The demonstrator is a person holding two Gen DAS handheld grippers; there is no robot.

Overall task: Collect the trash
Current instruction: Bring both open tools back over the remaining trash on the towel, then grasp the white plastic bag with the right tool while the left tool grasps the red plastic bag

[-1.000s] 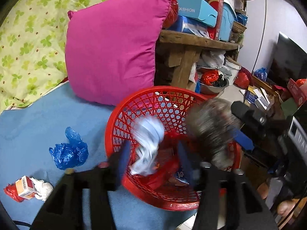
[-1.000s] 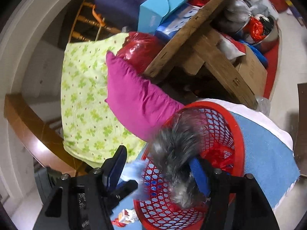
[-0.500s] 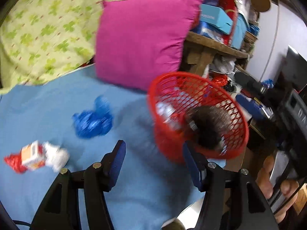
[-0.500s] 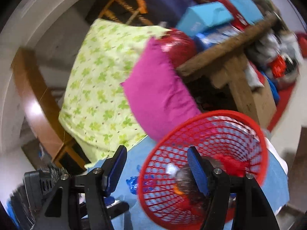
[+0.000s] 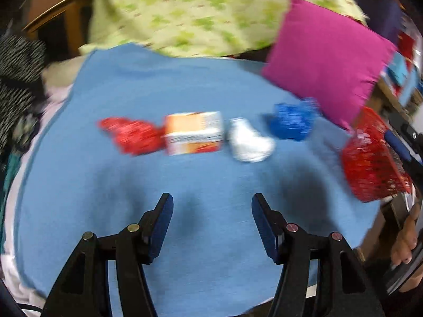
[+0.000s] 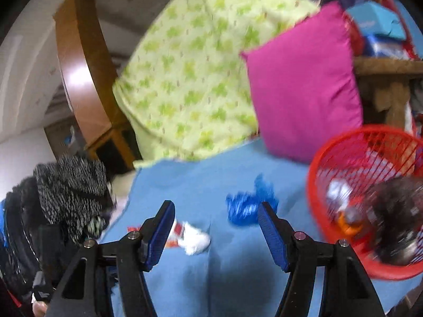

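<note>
While both tongs (image 5: 212,222) (image 6: 216,223) gape wide, the carton (image 5: 194,133) lies beyond the left pair.

Both tongs, left (image 5: 212,220) and right (image 6: 216,225), agape, empty.

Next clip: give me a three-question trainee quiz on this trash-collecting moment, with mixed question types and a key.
1. True or false: the left gripper is shut on a piece of trash.
2. Multiple choice: which item lies nearest the pink pillow on the blue sheet? A) red wrapper B) orange carton C) blue plastic bag
3. Fill in: the fuzzy dark item lies inside the red ____.

Key
1. False: both it and the right gripper are open and hold nothing.
2. C. The white wad sits between the bag and the carton.
3. basket
</note>
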